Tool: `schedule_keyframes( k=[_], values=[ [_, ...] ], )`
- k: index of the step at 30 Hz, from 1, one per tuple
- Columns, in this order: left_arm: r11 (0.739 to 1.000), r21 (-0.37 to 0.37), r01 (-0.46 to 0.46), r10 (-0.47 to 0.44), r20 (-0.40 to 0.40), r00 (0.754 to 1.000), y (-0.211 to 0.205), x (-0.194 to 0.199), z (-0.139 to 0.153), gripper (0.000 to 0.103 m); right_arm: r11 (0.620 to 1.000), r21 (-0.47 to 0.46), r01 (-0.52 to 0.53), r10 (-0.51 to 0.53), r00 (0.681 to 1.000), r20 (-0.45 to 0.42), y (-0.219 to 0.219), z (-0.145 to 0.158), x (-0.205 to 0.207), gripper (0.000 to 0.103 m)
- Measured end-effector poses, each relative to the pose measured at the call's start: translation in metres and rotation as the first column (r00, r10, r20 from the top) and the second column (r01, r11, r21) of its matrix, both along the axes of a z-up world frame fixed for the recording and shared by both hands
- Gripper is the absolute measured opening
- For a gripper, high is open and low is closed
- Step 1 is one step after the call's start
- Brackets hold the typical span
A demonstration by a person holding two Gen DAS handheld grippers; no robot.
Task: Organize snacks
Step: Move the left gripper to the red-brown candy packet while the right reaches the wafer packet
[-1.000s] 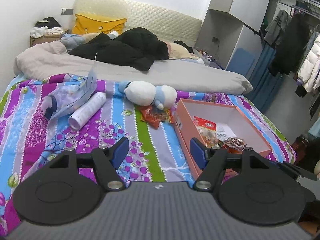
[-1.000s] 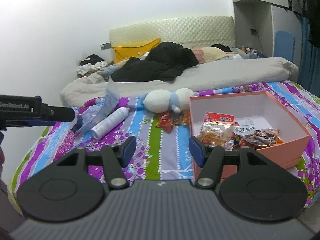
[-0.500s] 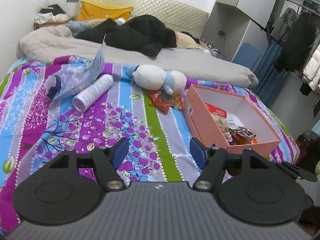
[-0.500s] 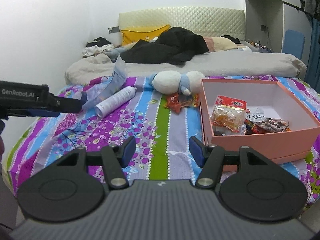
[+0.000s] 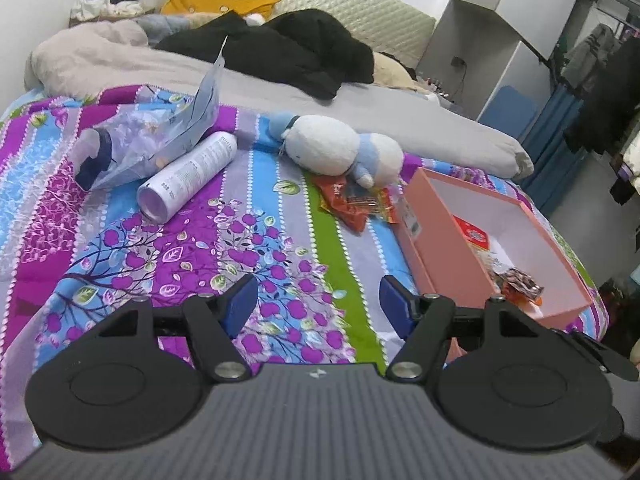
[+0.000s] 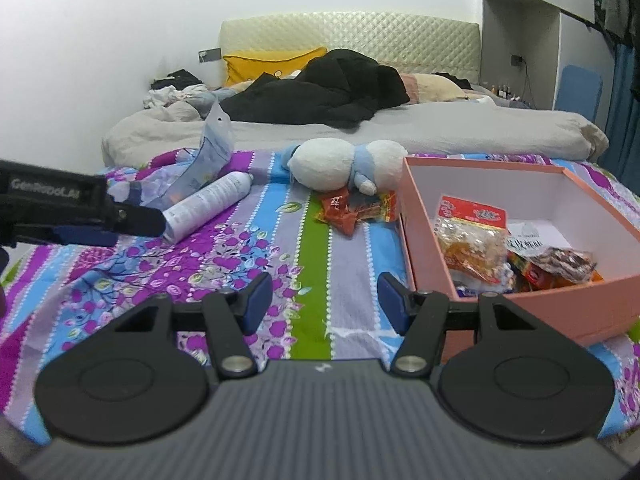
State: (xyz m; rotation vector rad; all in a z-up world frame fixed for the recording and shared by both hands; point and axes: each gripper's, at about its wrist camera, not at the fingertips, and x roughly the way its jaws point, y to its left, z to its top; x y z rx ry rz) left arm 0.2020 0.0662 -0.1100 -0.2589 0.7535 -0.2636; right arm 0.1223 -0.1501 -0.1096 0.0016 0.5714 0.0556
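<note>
The step in hand is the approach to the loose snacks. The left gripper and the right gripper both hang over the patterned bedspread with jaws spread and nothing between them. The pink box sits open at the right side of the bed and already contains several packets, among them a clear bag with a red header. The remaining task items, a cluster of red and orange snack packets, lie on the bedspread just beside the box's left wall and partly under the plush toy. A white spray can and a crumpled plastic bag lie further left (neither appears to be a snack). The next move calls for advancing one gripper to the packets, closing on an exposed edge clear of the toy, then lifting over the box wall.
</note>
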Motion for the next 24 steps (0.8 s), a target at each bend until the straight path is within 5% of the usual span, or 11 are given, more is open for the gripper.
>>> schedule_keyframes(
  k=[14,19,24],
  values=[
    [0.997,-0.066,0.048,-0.053,-0.065,0.997,-0.01,0.13,-0.074,0.072,0.997,-0.04,0.06,-0.06,0.998,-0.008,0.016,-0.063,0.094,0.058],
    [0.991,-0.117,0.069,-0.08,-0.086,0.993,-0.024,0.182,-0.095,0.072,0.985,0.045,0.168,-0.168,0.986,0.001,0.003,-0.086,0.131,0.054],
    [0.976,-0.204,0.082,-0.101,-0.086,0.991,-0.037,0.238,-0.113,0.072,0.922,0.218,0.319,-0.329,0.944,0.008,-0.014,-0.101,0.165,0.048]
  ],
)
